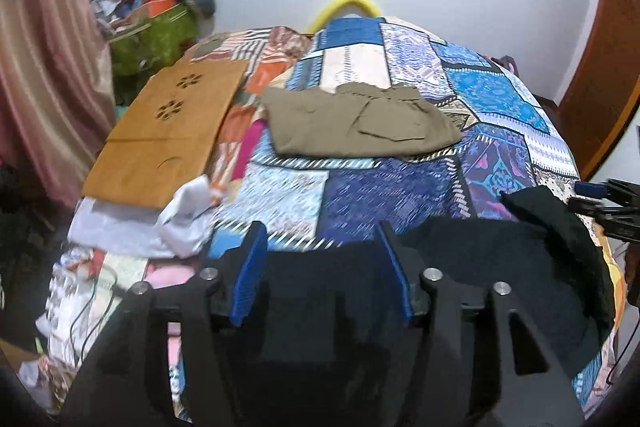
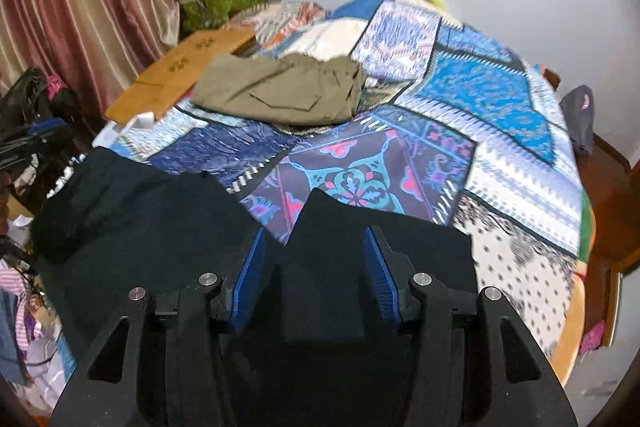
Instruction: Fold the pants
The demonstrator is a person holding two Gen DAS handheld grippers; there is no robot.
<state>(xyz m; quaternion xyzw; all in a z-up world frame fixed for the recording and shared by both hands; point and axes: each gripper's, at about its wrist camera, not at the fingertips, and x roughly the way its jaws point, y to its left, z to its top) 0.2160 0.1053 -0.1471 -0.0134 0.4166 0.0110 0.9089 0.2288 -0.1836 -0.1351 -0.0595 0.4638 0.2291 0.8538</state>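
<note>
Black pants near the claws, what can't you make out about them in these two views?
- Black pants, left wrist view: near part hidden behind the left claw; how they are folded is unclear.
- Right wrist view: near edge hidden behind the right claw.
- Dark fabric shows no seams.

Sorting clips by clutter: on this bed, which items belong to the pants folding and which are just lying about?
Job:
- black pants
- folded khaki pants
- left claw, open
- right claw, open

Lying about:
- wooden board
- white cloth
- green bag
- patchwork bedspread
</note>
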